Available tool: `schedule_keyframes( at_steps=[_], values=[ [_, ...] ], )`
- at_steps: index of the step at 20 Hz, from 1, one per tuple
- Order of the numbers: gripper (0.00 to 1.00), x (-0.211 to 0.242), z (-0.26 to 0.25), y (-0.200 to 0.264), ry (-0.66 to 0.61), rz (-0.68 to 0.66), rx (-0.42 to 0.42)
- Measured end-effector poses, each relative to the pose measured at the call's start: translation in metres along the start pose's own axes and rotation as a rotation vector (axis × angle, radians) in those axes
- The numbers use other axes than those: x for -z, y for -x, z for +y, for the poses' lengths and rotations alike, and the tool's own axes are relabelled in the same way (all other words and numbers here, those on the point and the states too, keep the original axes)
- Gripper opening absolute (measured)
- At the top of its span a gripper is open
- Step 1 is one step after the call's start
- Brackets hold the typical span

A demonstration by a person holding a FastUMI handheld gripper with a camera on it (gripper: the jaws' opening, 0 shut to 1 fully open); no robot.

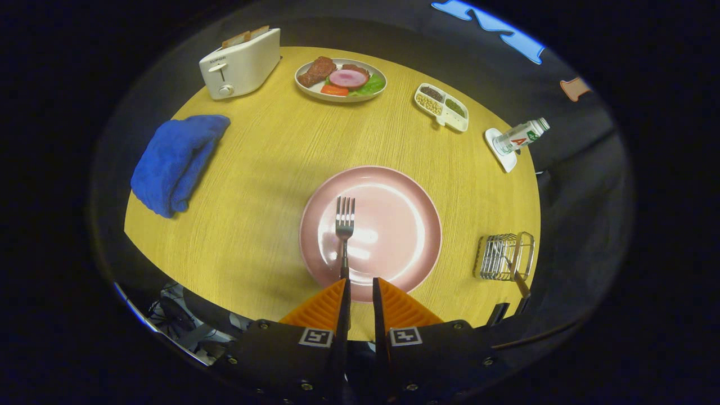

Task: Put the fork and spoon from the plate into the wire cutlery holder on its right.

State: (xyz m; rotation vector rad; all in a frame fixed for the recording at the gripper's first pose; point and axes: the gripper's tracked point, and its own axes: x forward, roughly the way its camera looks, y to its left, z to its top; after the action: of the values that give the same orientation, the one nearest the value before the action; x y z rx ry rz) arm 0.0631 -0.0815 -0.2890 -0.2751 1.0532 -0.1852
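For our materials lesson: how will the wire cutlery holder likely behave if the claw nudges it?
The wire cutlery holder looks thin and open, so probably light, apt to slide on the smooth wooden table. A handle leaning out of it may tip it. The claw looks nearly closed by the fork.

I count one gripper [360,287] with two orange fingers [320,306], nearly closed, fork handle running along the left one; can't tell if both press it. One fork [345,222], four tines. One pink plate [394,225]. One wire cutlery holder [503,257], one handle sticking out of it, can't tell what utensil. One wooden table [253,185]. One blue towel [174,160]. One toaster [241,63], two toast slices in it. One food plate [340,79]. One divided dish [441,105], three compartments. One bottle [523,135] on one white coaster [503,157].
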Motion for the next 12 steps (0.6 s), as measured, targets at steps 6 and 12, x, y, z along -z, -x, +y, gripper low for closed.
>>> schedule_keyframes(
  at_steps=[6,12],
  values=[
    [0.23,0.009,0.008,-0.029,-0.009,0.073,-0.020],
    [0.23,0.019,0.016,-0.053,0.013,0.136,-0.051]
  ],
)
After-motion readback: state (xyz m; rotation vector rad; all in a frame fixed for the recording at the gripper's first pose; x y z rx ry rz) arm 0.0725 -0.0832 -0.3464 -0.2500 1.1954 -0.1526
